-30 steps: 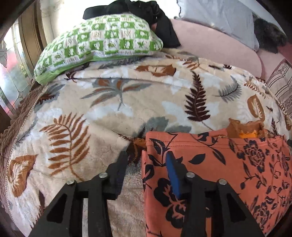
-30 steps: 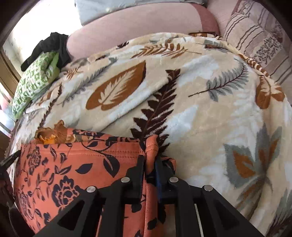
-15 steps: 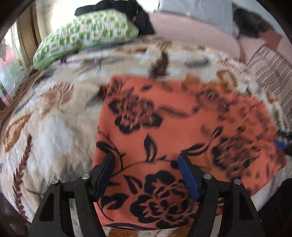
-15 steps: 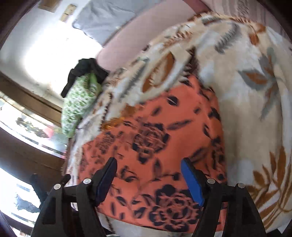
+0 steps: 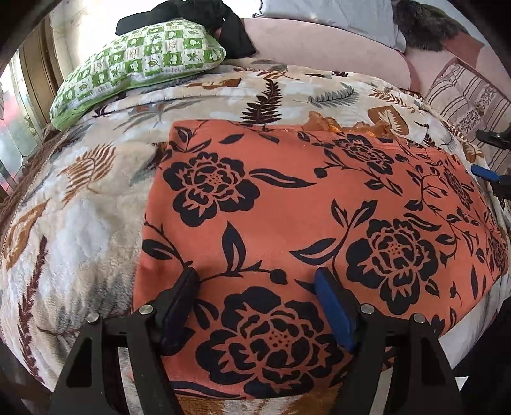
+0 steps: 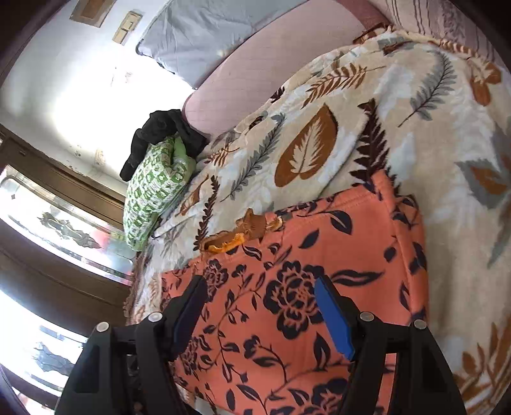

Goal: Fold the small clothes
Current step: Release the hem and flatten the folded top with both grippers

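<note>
From the left wrist view, my left gripper (image 5: 255,284) stands with its jaws wide, having just been opening; the orange floral garment (image 5: 303,207) lies under and ahead of them, flat on the leaf-print blanket (image 5: 80,207), and the pads press on nothing. The cloth spreads ahead of and to the right of the fingers, its far hem with a bunched orange trim (image 5: 345,126) well ahead. Off at the right edge I catch the tips of my right gripper (image 5: 488,156), apart from the cloth's right side. A green checked pillow (image 5: 137,70) sits far ahead to the left with a black garment (image 5: 204,16) on top.

From the right wrist view, the right gripper (image 6: 260,305) is also spread wide and empty, its jaws having just been opening, with the garment (image 6: 319,271) lying below and ahead of them. The picture is rolled, so the bed runs up and to the right.

I judge the fold just laid is done and the next one has to be set up. To do it well, I would bring each gripper to a corner of the same edge, pinch only the garment's layers and not the plush blanket beneath, lift evenly, and lay edge to edge before letting go.

I can read no brand, label or writing anywhere.
</note>
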Tool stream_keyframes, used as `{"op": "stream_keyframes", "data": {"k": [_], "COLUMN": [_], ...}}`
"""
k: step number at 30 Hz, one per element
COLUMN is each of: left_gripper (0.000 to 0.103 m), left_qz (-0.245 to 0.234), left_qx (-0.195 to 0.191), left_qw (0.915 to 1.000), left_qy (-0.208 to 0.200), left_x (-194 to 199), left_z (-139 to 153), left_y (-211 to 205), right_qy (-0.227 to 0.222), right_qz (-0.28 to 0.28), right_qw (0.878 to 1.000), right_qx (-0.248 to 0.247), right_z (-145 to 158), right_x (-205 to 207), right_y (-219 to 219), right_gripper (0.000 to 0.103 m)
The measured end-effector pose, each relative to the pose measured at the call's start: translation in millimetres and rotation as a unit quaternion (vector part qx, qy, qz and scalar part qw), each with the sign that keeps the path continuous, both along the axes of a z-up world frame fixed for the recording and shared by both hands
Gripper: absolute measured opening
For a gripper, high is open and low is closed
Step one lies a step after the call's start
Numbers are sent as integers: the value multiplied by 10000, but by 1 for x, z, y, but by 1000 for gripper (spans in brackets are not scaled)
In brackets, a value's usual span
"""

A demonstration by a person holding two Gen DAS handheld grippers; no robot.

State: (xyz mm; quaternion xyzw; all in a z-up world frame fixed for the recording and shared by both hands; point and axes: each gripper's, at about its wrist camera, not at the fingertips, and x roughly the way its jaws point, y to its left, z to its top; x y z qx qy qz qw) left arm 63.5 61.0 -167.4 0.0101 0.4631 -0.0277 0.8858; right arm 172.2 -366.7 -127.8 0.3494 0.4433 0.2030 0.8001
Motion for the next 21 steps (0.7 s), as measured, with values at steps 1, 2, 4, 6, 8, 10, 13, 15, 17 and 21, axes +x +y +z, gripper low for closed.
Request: {"op": "stream_keyframes", "data": {"k": [1,2,4,6,8,10,13,15,17,21], "left_gripper": [79,80,80,80,80,80,84,84,84,84], "left_qz": [12,-5,-49,-18,27,-62,-114,-90,-86,-28], "left_qx": [-23,-16,13,-55,-167,-248,-95,-47,-58,-207], "left_qw": [10000,10000,10000,10000,9998,9993,9999,9999,9999,9998], "left_qy": [-63,-37,-23,-15,-81,-266,-46,75,42,-70], "left_x": [-1,1,2,3,2,2,11,14,9,0], "left_z": [0,0,2,6,14,22,8,-1,7,19], "left_y": [0,0,-1,1,1,-1,-7,-8,-7,-4], "right_qy": [119,399,944,741,415,81,83,735,628,337], "right_qz": [-183,-438,-882,-982,-861,-470,-270,-715,-1012,-576], "right_qw": [9996,9968,9907,9921,9945,9983,9978,9880,9899,9932], "right_qx": [-198,-529,-437,-262,-423,-334,-600,-1152,-772,-958], "right_z": [-10,-25,-54,-44,-22,-4,-13,-47,-48,-11], "right_x": [10,20,28,23,23,30,49,58,47,16], "right_y": [-7,-16,-41,-47,-37,-21,-10,-25,-38,-13], "right_gripper": [73,73,71,71,72,72,76,74,65,68]}}
